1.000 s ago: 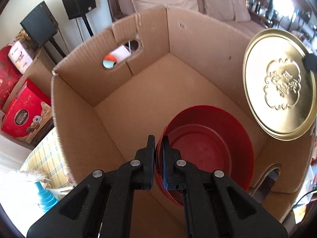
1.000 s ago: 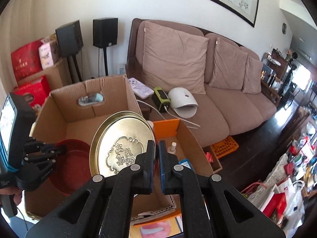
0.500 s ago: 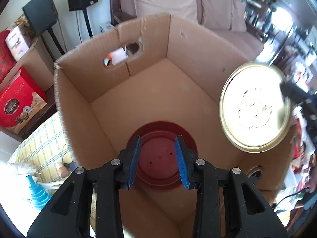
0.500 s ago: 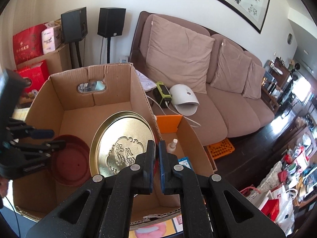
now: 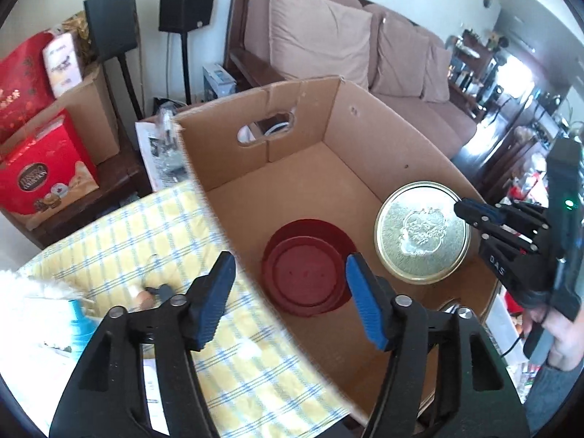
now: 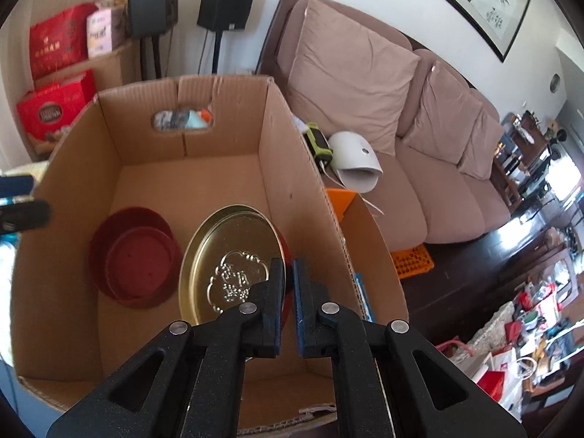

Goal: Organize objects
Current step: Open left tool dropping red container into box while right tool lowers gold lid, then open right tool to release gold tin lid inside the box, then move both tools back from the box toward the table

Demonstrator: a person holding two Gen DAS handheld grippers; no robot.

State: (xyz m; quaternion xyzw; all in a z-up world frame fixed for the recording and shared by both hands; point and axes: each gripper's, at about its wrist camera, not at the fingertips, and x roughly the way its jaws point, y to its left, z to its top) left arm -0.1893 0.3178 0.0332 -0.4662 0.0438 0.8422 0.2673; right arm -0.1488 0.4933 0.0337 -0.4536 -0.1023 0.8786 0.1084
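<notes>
My left hand-held gripper [image 5: 288,284], now wide open, has dropped the red tin [image 5: 308,272] in the box [image 5: 365,116]; right hand-held gripper [image 6: 288,284] clamps the gold lid [image 6: 226,255], next in

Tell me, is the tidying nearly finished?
Partly. The red tin already sits on the floor of the cardboard box, and the left tongs are open and empty above it. The right tongs are shut on the gold lid, held tilted inside the box, so it is not yet put down. Small things remain outside on the yellow checked cloth.
</notes>
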